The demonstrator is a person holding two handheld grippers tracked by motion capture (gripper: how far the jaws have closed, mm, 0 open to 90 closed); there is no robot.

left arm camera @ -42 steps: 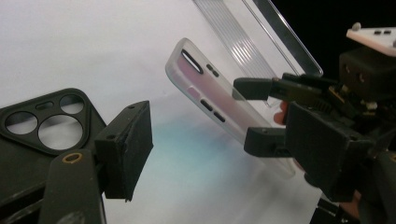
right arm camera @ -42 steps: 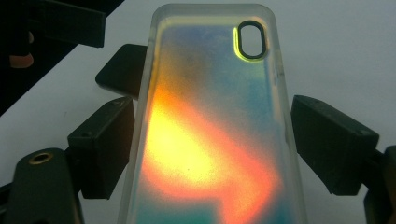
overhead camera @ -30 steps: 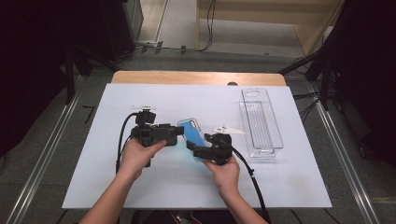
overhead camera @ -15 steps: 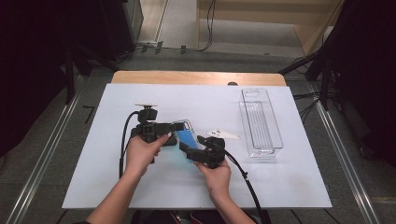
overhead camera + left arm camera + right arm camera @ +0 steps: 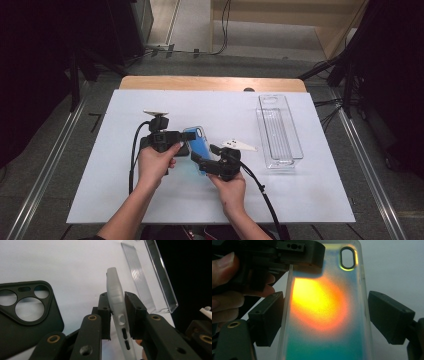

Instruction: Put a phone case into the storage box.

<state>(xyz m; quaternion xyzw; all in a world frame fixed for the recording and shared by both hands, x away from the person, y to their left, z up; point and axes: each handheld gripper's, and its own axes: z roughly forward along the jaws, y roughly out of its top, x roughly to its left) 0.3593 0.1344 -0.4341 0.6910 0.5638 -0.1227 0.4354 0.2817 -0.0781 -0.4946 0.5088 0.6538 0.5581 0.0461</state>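
The left gripper (image 5: 117,315) has just been closing and now clamps the edge of the translucent phone case (image 5: 115,293), held above the white worktop (image 5: 215,107) between both hands. The right gripper (image 5: 324,320) stands released, its jaws flanking the case without pressing. A black phone case (image 5: 27,310) lies nearby, a clear tray (image 5: 278,131) farther right.

White table (image 5: 310,200) on grey floor (image 5: 45,165) — dark surroundings.

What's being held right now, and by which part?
The left gripper pinches the phone case at its side edge, by the buttons; the right gripper straddles it, open.
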